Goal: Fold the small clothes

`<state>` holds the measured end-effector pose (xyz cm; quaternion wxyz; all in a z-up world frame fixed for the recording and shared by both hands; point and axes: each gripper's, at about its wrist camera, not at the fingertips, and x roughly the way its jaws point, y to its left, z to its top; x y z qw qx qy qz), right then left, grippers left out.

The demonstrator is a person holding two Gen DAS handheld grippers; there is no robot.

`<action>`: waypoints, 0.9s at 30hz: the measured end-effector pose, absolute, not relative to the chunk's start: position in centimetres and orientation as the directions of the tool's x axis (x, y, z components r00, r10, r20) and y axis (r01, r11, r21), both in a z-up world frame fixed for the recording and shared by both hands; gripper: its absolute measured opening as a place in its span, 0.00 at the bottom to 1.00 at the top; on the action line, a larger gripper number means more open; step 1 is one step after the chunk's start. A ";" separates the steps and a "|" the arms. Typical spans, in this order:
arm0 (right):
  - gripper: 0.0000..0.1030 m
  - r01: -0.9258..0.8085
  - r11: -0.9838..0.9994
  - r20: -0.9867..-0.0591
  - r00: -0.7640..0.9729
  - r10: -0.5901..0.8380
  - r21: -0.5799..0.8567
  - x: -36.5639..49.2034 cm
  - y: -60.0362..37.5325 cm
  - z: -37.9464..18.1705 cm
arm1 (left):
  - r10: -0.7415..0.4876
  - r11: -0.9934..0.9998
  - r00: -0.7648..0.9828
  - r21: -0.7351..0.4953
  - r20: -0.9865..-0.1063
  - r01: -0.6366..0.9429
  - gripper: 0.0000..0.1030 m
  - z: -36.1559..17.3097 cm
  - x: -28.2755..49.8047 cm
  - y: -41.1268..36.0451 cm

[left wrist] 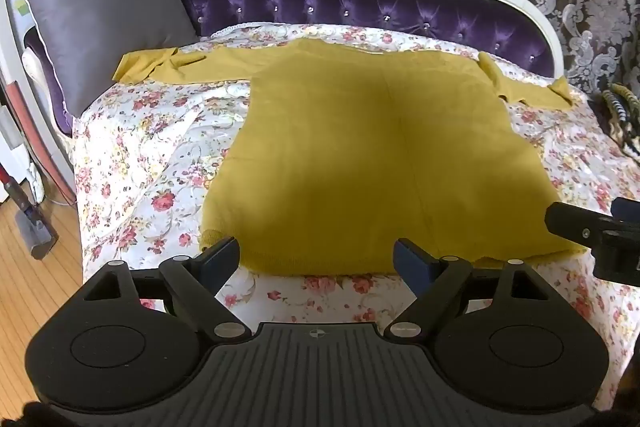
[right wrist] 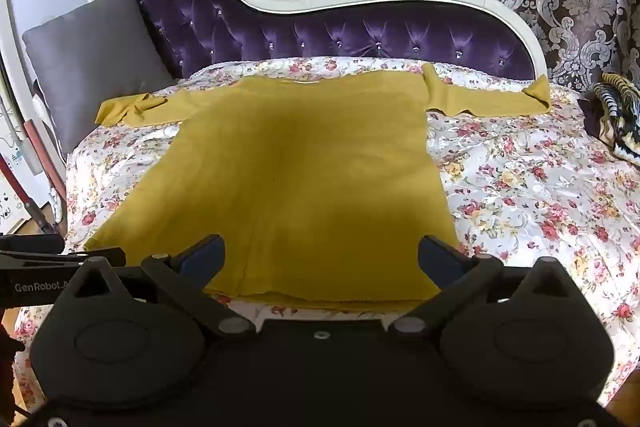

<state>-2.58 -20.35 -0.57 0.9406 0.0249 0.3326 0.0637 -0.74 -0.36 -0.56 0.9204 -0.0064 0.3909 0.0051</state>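
Yellow sweater (left wrist: 360,155) flat w/ sleeves out, hem just ahead of both grippers; left gripper (left wrist: 316,259) & right gripper (right wrist: 320,259) jaws apart, holding nothing

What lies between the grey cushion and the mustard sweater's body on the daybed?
The sweater's left sleeve stretches toward the grey cushion, its cuff bunched near it; elsewhere only floral cover shows. Both wrist views show this.
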 end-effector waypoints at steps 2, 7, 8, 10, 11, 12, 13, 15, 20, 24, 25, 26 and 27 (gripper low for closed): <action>0.99 -0.105 0.990 -0.624 0.769 0.140 0.093 -2.3 -20.5 -0.5 | 0.001 1.000 0.692 -0.010 -0.721 -0.013 0.81 -0.6 -0.7 -0.3; 0.99 -0.108 0.989 -0.623 0.769 0.144 0.096 -2.3 -20.6 -0.6 | -0.001 1.000 0.689 -0.011 -0.725 -0.010 0.81 -0.7 -0.6 -0.4; 0.99 -0.108 0.990 -0.618 0.773 0.142 0.092 -2.4 -20.4 -0.8 | -0.002 1.000 0.688 -0.012 -0.725 -0.009 0.81 -0.7 -0.6 -0.4; 0.99 -0.109 0.990 -0.617 0.774 0.140 0.089 -2.7 -20.2 -1.0 | -0.002 1.000 0.688 -0.012 -0.725 -0.010 0.81 -0.7 -0.6 -0.4; 0.99 -0.108 0.990 -0.617 0.774 0.141 0.091 -2.7 -20.2 -1.0 | -0.001 1.000 0.688 -0.011 -0.726 -0.010 0.81 -0.7 -0.6 -0.4; 0.99 -0.108 0.990 -0.615 0.776 0.142 0.093 -2.7 -20.1 -1.1 | -0.001 1.000 0.688 -0.010 -0.726 -0.009 0.81 -0.7 -0.6 -0.4; 0.99 -0.108 0.990 -0.614 0.776 0.144 0.095 -2.7 -20.0 -1.2 | -0.001 1.000 0.687 -0.010 -0.727 -0.009 0.81 -0.7 -0.6 -0.4; 0.99 -0.106 0.989 -0.613 0.776 0.147 0.102 -2.4 -20.2 -1.0 | -0.001 1.000 0.686 -0.010 -0.727 -0.009 0.81 -0.7 -0.6 -0.4; 0.99 -0.108 0.987 -0.607 0.779 0.157 0.117 -2.4 -20.2 -1.2 | 0.000 1.000 0.685 -0.009 -0.729 -0.010 0.81 -0.8 -0.6 -0.3; 0.99 -0.112 0.983 -0.596 0.783 0.178 0.146 -2.3 -20.3 -1.3 | 0.001 1.000 0.679 -0.002 -0.734 -0.004 0.81 -0.9 -0.6 -0.3; 0.99 -0.114 0.982 -0.598 0.780 0.182 0.151 -2.2 -20.4 -1.3 | 0.004 1.000 0.677 0.003 -0.736 -0.002 0.81 -0.9 -0.5 -0.3; 0.99 -0.116 0.980 -0.597 0.779 0.190 0.161 -2.2 -20.4 -1.4 | 0.007 1.000 0.675 0.007 -0.738 -0.002 0.81 -1.0 -0.5 -0.3; 0.99 -0.117 0.980 -0.600 0.777 0.192 0.163 -2.0 -20.5 -1.4 | 0.011 1.000 0.672 0.012 -0.741 -0.002 0.81 -1.0 -0.5 -0.3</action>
